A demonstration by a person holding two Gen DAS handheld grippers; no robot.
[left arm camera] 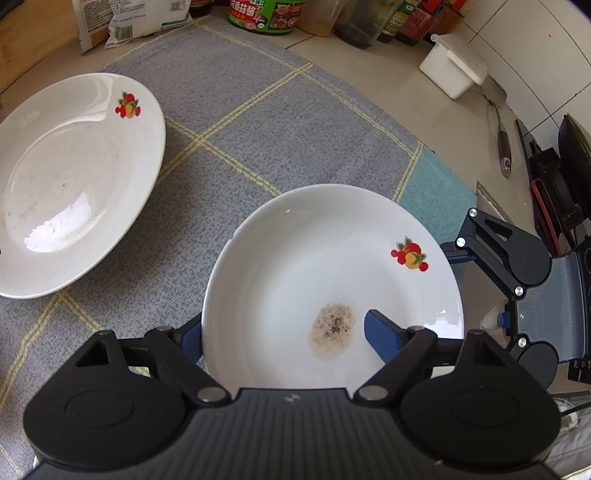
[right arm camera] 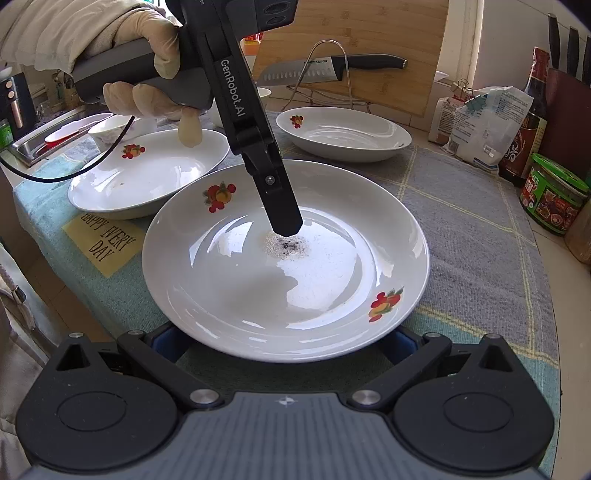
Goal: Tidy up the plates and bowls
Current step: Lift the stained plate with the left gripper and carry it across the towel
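Note:
A white plate with fruit decals and a speckled stain (left arm camera: 314,295) (right arm camera: 284,266) lies on the grey checked cloth. My left gripper (left arm camera: 284,332) straddles its near rim, one finger (left arm camera: 384,339) inside the plate and one outside; in the right wrist view that finger (right arm camera: 280,206) reaches down to the stain. How tightly the jaws close on the rim is unclear. My right gripper (right arm camera: 284,343) is open at the plate's near edge, fingers mostly hidden under the rim. A second plate (left arm camera: 70,177) (right arm camera: 343,134) and a third (right arm camera: 147,173) lie nearby.
Jars, sauce bottles (left arm camera: 266,14) and bags (right arm camera: 484,122) line the back. A white lidded box (left arm camera: 454,66) and a spatula (left arm camera: 498,125) lie right. A knife on a rack (right arm camera: 325,70) leans before a cutting board. A small bowl (right arm camera: 110,129) and sink are far left.

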